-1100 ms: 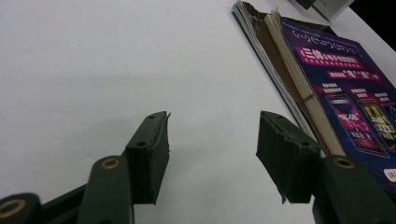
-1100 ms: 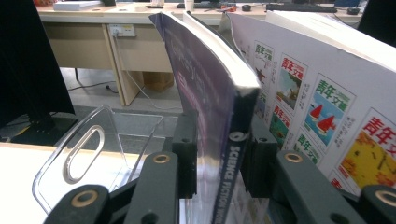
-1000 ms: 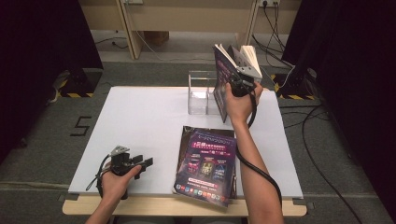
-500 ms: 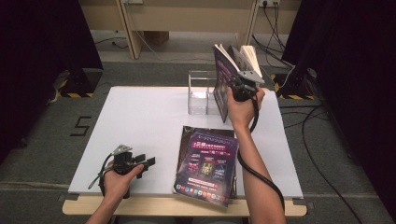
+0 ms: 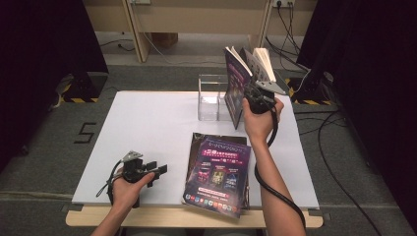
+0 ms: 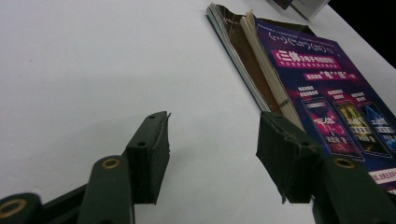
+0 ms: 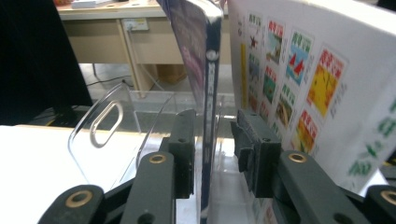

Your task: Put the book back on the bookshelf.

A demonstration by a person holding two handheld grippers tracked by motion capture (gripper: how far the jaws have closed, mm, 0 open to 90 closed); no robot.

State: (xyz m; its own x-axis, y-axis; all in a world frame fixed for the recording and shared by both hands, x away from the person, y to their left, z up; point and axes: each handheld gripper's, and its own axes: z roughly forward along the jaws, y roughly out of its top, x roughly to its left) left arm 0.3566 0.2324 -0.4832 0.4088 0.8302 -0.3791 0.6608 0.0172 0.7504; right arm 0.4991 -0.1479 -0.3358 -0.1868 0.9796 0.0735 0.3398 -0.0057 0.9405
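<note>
Your right gripper [image 5: 252,94] has shifted a little toward the clear plastic holder [image 5: 211,98] at the far edge of the white table [image 5: 147,128], while your left gripper [image 5: 156,173] rests at almost the same place as one second ago, near the front left part of the table.

In the right gripper view, the purple book [image 7: 205,84] stands upright between the two black jaws. The left jaw is touching its cover, but the right jaw is apart from it, with a visible gap. The jaws are about half open and have just been opening a little, so they do not press on the book. A second book with a white cover [image 7: 322,79] leans just beside it on the right. The clear holder is directly behind and under the purple book; I cannot tell if the book already sits inside a compartment.

Your left gripper has its jaws well open with nothing between them. They point at the stack of books [image 6: 299,88] lying flat near the front edge, just beside it.
</note>
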